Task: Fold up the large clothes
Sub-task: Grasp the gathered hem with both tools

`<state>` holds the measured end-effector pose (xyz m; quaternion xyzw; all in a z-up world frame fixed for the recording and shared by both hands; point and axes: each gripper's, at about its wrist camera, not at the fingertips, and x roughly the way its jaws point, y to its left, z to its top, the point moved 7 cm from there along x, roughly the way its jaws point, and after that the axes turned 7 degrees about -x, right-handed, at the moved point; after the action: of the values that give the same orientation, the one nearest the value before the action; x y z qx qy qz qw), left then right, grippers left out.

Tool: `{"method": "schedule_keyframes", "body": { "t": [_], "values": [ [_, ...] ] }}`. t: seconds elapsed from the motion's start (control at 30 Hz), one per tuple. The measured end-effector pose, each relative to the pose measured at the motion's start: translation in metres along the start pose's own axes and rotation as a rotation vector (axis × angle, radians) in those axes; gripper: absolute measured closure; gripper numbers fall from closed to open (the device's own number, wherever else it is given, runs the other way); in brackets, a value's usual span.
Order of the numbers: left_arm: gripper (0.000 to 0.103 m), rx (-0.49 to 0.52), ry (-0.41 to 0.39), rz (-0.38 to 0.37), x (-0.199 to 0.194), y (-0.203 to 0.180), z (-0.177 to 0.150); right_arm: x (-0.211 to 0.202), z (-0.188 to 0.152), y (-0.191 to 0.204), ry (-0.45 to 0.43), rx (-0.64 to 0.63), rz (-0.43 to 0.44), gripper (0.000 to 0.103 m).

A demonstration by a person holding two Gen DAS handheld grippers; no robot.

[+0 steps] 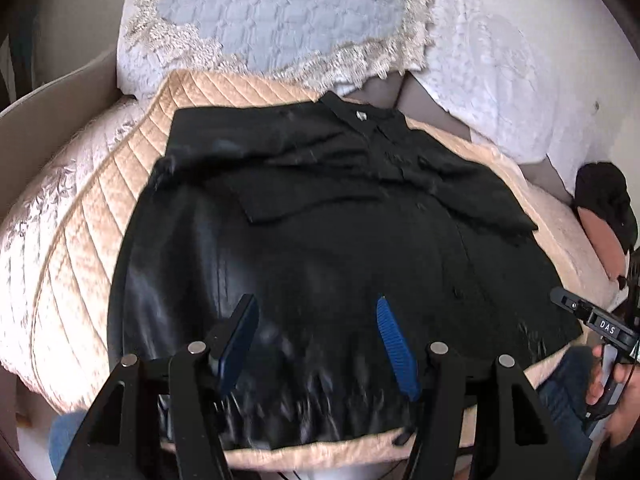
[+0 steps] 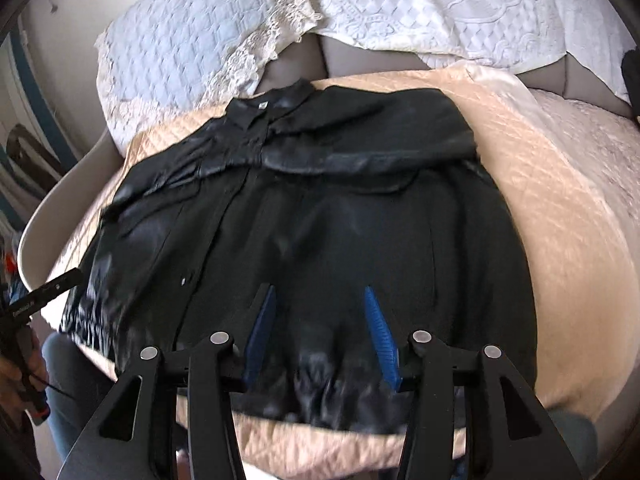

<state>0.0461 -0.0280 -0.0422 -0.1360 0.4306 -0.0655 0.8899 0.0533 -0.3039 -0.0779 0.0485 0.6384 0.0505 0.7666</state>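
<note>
Both grippers, left [image 1: 318,344] and right [image 2: 320,334], are hovering wide open and empty above the hem at frame bottom. Black shirt [image 1: 320,220] is lying centre-frame on the quilt [image 1: 80,260], sleeves folded inward; next move probably calls for pinching the hem and carrying it toward the collar [image 2: 264,114].

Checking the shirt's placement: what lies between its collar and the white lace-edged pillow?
Only a bare strip of grey upholstery separates the collar from the pillow, clearest in the right wrist view.
</note>
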Motion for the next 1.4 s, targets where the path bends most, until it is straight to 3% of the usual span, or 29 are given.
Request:
{"method": "schedule_keyframes", "body": {
  "t": [0.07,0.43,0.87,1.07,1.23,1.4],
  "values": [
    [0.039,0.018,0.007,0.006,-0.003,-0.003,-0.007,-0.004,-0.002,0.0,-0.002,-0.004,-0.001,0.045],
    [0.038,0.01,-0.007,0.044,-0.014,0.011,-0.012,-0.016,-0.011,-0.017,-0.008,0.057,-0.019,0.039],
    [0.031,-0.141,-0.004,0.195,-0.012,0.101,0.01,-0.021,-0.007,-0.102,-0.024,0.228,-0.083,0.038],
    [0.031,-0.265,0.059,0.165,0.009,0.13,0.002,-0.008,-0.017,-0.136,0.029,0.308,-0.078,0.037],
    [0.031,-0.254,0.055,0.119,0.007,0.121,-0.007,-0.003,-0.027,-0.138,0.04,0.353,-0.026,0.037],
    [0.031,-0.252,0.068,0.067,0.001,0.108,-0.02,-0.008,-0.033,-0.119,0.058,0.39,0.099,0.037]
  ]
}}
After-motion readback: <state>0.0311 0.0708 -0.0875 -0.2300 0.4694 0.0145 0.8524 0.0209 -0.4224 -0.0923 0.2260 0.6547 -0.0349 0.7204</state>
